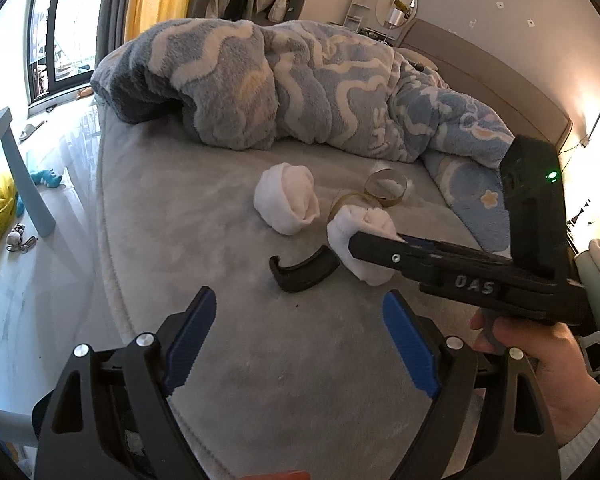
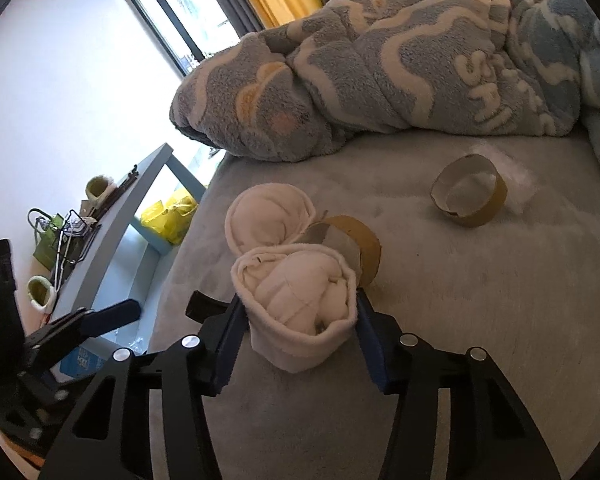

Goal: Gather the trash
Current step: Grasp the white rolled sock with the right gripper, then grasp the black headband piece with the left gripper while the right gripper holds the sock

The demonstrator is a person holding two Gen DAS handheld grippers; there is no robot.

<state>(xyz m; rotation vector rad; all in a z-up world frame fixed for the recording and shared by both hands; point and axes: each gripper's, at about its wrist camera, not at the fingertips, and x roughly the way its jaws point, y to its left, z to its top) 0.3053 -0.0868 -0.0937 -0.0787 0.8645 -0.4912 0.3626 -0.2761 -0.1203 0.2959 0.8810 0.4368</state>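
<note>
the left gripper (image 1: 300, 344) hangs over bare grey bed cover (image 1: 204, 216) at 6 o'clock in its own view, its blue pads spread wide with nothing between them. it is free for the next pickup, so it is best kept low and clear of the other tool.

in the left wrist view, at about 12 o'clock from those pads lies the first white sock roll (image 1: 287, 198), untouched. just right of it, at 1 o'clock, sits the second sock roll (image 1: 360, 240), and that is the piece in hand: the right gripper (image 2: 300, 332) has its pads either side of this roll (image 2: 300, 300), pressing the fleece cuff in on both flanks. i judge the grasp to be seated on the lower half of the bundle, which is soft and will squash, so the squeeze should be firm and the lift straight up and slow, or the roll may slip out.

a cardboard tape ring (image 2: 360, 248) leans against the roll's far side at 1 o'clock and touches it; lifting may tip it. farther right, at 2 o'clock, a second tape ring (image 2: 468, 200) lies well apart beside a scrap of clear wrap. a black curved clip (image 1: 304, 272) lies just left of the held roll. the rumpled blue blanket (image 1: 292, 80) fills 12 o'clock.
</note>
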